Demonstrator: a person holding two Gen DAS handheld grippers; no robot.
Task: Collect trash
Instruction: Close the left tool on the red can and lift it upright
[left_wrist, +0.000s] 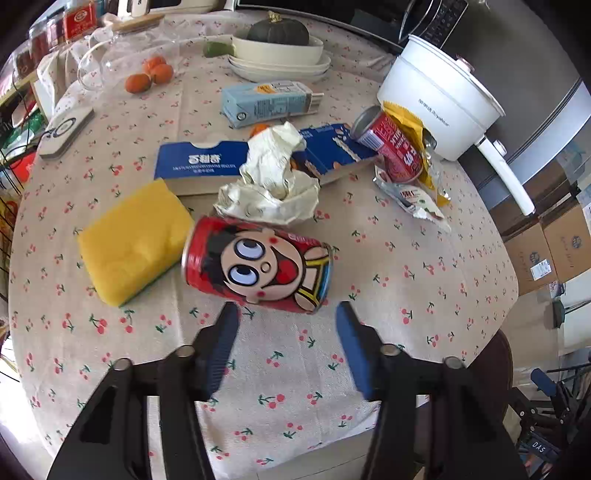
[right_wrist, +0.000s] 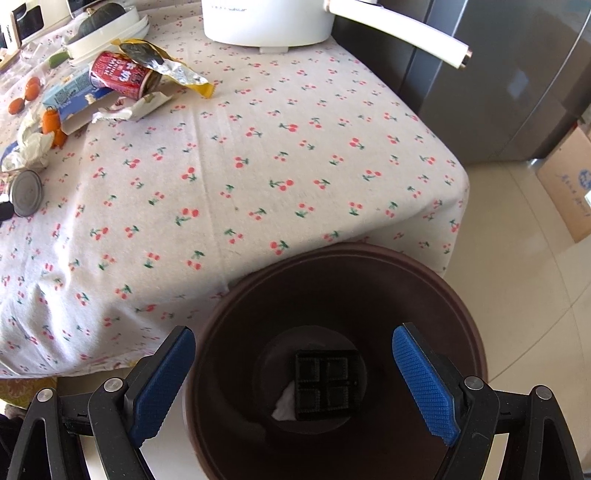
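Observation:
In the left wrist view a red cartoon-face can (left_wrist: 258, 264) lies on its side on the cherry-print tablecloth. My left gripper (left_wrist: 286, 314) is open, its blue pads just short of the can. Behind it lie crumpled paper (left_wrist: 271, 177), a blue box (left_wrist: 201, 166), a second red can (left_wrist: 391, 147) and wrappers (left_wrist: 413, 194). In the right wrist view my right gripper (right_wrist: 293, 347) is open and empty above a dark brown bin (right_wrist: 332, 291) beside the table. The bin holds a black tray (right_wrist: 325, 384) and white paper (right_wrist: 284, 406).
A yellow sponge (left_wrist: 133, 240) lies left of the can. A blue carton (left_wrist: 267, 101), stacked bowls with a squash (left_wrist: 279, 51), oranges (left_wrist: 149, 75) and a white electric pot (left_wrist: 439, 98) stand further back. Cardboard boxes (left_wrist: 550, 251) sit on the floor to the right.

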